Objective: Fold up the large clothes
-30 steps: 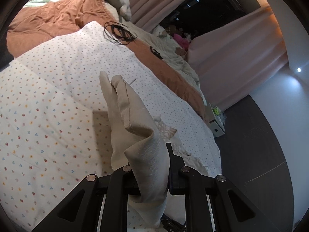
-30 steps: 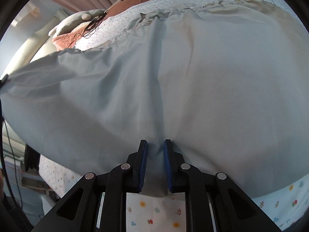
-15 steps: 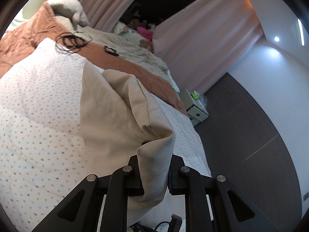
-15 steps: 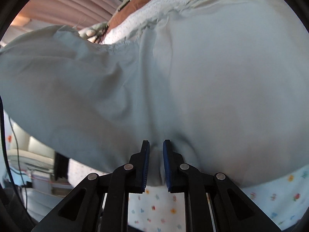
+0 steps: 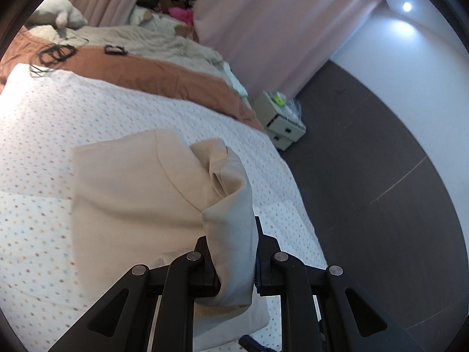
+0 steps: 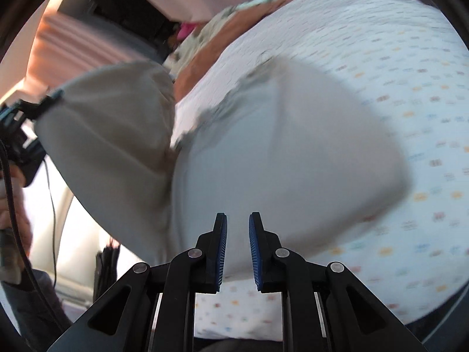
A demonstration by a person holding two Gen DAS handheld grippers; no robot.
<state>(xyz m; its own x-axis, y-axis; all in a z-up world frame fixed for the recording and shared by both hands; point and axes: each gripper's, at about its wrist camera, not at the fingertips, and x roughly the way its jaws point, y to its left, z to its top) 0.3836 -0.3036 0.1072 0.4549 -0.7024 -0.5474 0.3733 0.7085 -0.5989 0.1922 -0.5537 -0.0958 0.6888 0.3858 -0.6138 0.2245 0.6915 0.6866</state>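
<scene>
Beige garment (image 5: 126, 193) mid-fold on the dotted bedsheet (image 5: 88, 108).

Left gripper (image 5: 231, 252) clenches a bunched corner; right gripper (image 6: 237, 246) has the garment's near edge between its jaws, which are opening. Beyond both, the garment lies partly doubled on the sheet. Judged next: lay the carried edge onto the far layer, aligned, then release.

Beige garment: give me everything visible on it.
The beige garment looks like plain woven cloth, with a curved seam. Most of it lies on the dotted bedspread, partly folded. One bunched edge is lifted, pinched in the left gripper; another edge sits between the right gripper's opening jaws. The right view is blurred.
</scene>
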